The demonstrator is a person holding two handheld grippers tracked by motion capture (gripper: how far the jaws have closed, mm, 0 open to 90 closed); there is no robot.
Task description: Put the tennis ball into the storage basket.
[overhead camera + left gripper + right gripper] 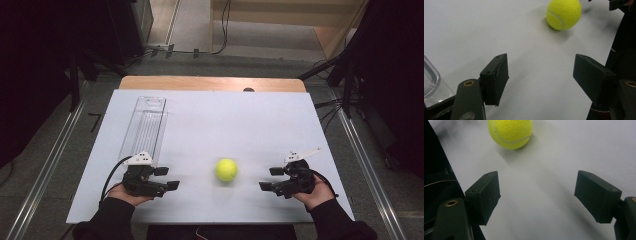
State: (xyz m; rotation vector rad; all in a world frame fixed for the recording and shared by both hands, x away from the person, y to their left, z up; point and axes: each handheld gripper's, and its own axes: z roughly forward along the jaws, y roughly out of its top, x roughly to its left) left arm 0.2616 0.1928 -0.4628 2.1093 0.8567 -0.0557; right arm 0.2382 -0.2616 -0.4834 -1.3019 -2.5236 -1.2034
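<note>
A yellow-green tennis ball (226, 169) rests on the white tabletop (215, 120) near the front, between the two hands. My left gripper (166, 178) lies to its left, open and holding nothing, jaws pointing right toward the ball. On the ball's right my right gripper (270, 178) is open and holds nothing, jaws pointing left. In the left gripper view the tennis ball (563, 13) sits beyond the spread jaws of the left gripper (546, 77). The right gripper view has the tennis ball (510, 132) at upper left, ahead of the right gripper (539, 197).
A clear plastic tray (144, 126) lies lengthwise on the left side of the table, just beyond my left gripper; its corner (430, 77) appears in the left gripper view. Dark equipment and cables flank the table on the floor.
</note>
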